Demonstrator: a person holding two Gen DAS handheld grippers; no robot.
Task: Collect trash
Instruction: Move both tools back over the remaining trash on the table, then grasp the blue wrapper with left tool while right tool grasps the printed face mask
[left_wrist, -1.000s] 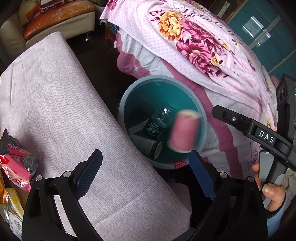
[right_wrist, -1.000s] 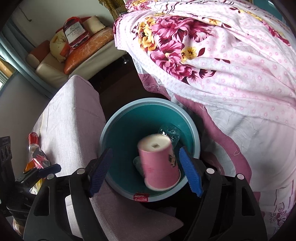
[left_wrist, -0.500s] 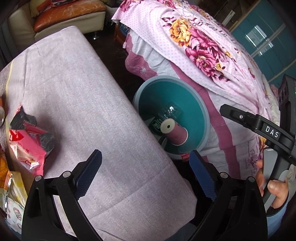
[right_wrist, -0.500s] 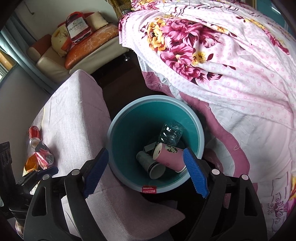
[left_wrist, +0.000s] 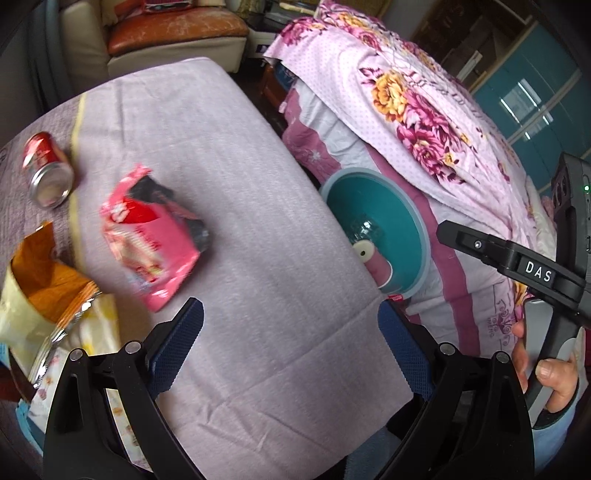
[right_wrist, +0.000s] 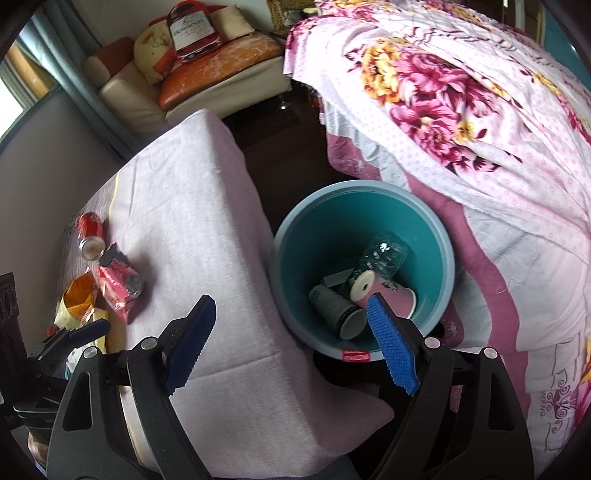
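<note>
In the bin (right_wrist: 439, 236) beyond the empty, wide-apart right tongs (right_wrist: 295, 339) lies the pink cup (right_wrist: 388, 293).

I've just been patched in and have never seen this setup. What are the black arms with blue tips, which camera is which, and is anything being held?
There is no robot here: a person carries a hand-held claw in each hand, and each claw has a fisheye camera looking along its blue-padded fingers. The left wrist view shows the left claw open and empty over the cloth-covered table, with the person's right hand at the edge. The right wrist view shows the right claw, also open and empty, near the teal bin. In the bin lie a pink cup, a dark cup and a clear bottle. On the table are a red can, a pink wrapper and a yellow bag.
</note>
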